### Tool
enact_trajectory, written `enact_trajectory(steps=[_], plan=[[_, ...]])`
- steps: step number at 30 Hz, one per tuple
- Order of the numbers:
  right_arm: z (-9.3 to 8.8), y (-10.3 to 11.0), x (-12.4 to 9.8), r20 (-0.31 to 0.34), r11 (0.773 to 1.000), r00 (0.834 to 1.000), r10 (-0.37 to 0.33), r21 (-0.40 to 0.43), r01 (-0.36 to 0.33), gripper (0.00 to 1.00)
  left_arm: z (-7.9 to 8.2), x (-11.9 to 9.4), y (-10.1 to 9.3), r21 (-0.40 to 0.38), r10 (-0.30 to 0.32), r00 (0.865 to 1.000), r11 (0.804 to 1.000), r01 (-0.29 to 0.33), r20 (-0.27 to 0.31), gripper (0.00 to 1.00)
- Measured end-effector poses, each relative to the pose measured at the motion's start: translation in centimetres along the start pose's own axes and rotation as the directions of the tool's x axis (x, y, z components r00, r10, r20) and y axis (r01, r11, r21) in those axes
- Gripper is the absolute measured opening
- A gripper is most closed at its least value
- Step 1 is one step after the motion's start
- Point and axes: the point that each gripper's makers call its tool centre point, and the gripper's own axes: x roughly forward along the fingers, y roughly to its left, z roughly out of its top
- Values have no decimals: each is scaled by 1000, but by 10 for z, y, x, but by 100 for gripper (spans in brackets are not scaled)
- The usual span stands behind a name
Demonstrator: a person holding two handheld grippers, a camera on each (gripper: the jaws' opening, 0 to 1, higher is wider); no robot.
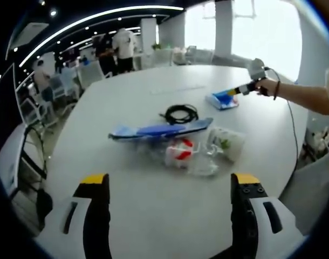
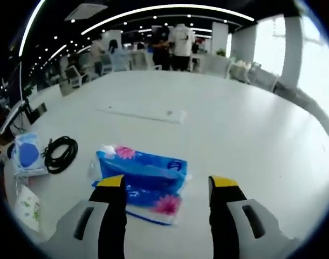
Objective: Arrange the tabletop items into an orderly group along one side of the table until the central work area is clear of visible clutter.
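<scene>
Tissue pack [image 2: 144,182] on table [image 2: 245,129]; cable coil [image 2: 60,152] left of it.

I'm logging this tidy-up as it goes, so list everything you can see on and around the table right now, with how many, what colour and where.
Table: one, white, large and rounded, carrying all the items.
Tissue pack: one, blue with pink flowers, flat between the right gripper's open jaws.
Cable: one, black, coiled, mid-table.
Blue packet: one, long and flat, just in front of the cable in the left gripper view.
Clear bags: a small cluster, transparent, one with red contents and one with green, beside the blue packet.
Chairs: several, pale, around the far side.
People: a few, standing in the background.
Left gripper: black jaws, yellow tips, open over bare table.
Right gripper: same colours, open.
Person's hand: one, holding the right gripper.
</scene>
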Motion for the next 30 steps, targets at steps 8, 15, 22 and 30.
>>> enact_trajectory(steps=[8,15,22,30], plan=[[6,18,-16,20,998,1000,21,62,-22,92,4,0,-6,-1,-20,1000,1000,20,10,94],[2,41,-35,22,997,998,59,40,-60,99,8,0,-12,-2,-36,999,999,36,27,99],[-4,71,-55,8,992,992,128,-6,-128,99,11,-1,-15,-1,-47,998,999,47,34,99],[0,102,-79,25,979,980,197,-49,-196,99,14,-2,-18,7,-58,997,998,57,47,99]])
